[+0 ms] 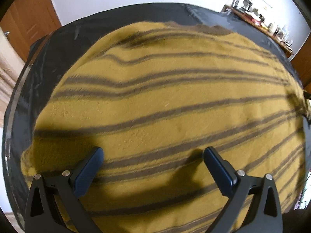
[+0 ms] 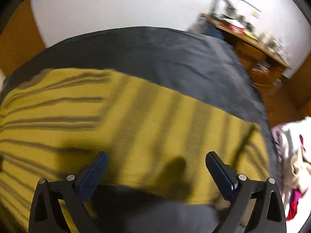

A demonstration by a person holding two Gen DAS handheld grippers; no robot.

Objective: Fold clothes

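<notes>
A mustard-yellow garment with dark grey stripes [image 1: 165, 101] lies spread flat on a dark-covered table [image 1: 58, 44]. My left gripper [image 1: 153, 153] is open and empty, hovering just above the garment's body near its front. In the right wrist view the same garment [image 2: 136, 116] shows with a sleeve part running out to the right, its stripes turned the other way. My right gripper [image 2: 156, 158] is open and empty above that sleeve part, close to its near edge. The right wrist view is blurred.
The dark table cover [image 2: 165, 58] shows bare beyond the garment. A pile of white and pink clothes [image 2: 291, 165] lies off the table's right edge. A wooden desk with clutter [image 2: 258, 44] stands at the back right. A white wall and wooden doors are behind.
</notes>
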